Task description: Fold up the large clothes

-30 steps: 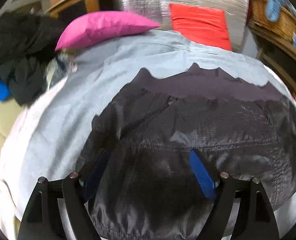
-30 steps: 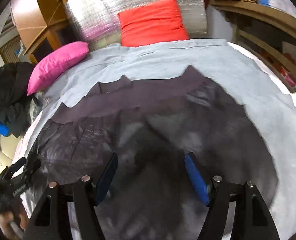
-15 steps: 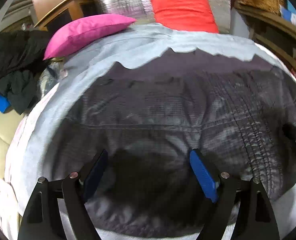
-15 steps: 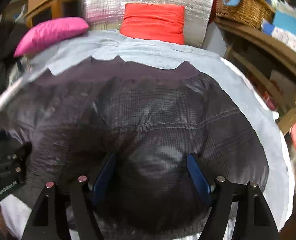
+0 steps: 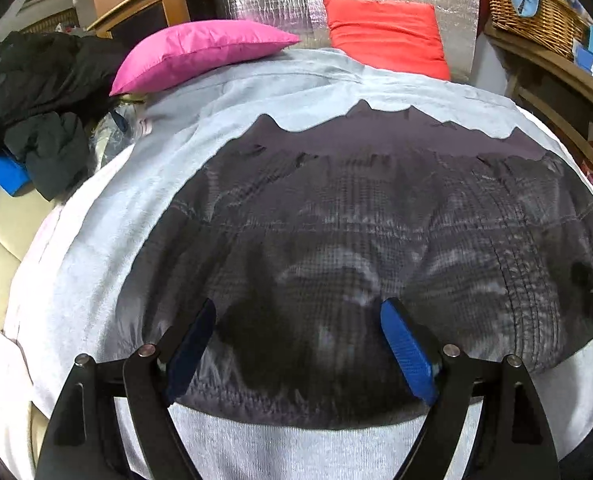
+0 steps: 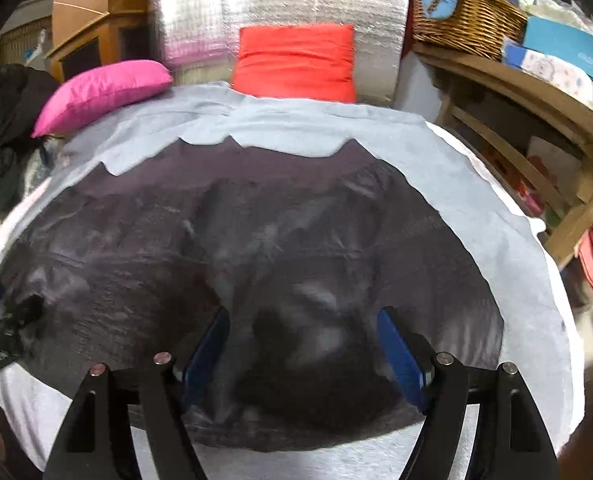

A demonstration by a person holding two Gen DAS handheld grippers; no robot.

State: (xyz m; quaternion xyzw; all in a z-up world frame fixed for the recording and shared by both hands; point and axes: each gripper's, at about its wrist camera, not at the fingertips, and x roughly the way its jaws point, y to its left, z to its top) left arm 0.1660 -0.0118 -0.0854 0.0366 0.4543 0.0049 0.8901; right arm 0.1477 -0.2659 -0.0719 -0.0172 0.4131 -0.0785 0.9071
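A large dark grey garment (image 5: 356,220) lies spread flat on a pale blue sheet (image 5: 116,220), its far edge wavy and its near hem just under my fingers. My left gripper (image 5: 298,308) hangs over the hem's left part, jaws wide apart, nothing pinched. My right gripper (image 6: 302,314) hovers over the garment (image 6: 256,240) near the hem's right part, blue pads apart and pressing on nothing. Each gripper shows at the edge of the other's view: the right gripper (image 5: 592,280) and the left gripper (image 6: 0,332).
A pink pillow (image 5: 200,52) and a red pillow (image 5: 384,36) lean on a silver foil mat at the bed's head. Dark clothes (image 5: 28,92) are piled at the left. A wooden shelf (image 6: 536,120) with a wicker basket (image 6: 464,16) stands close on the right.
Both grippers drew back toward the garment's near hem, so a strip of sheet now shows below it. The right view swung rightward. The garment looks wider and flatter.
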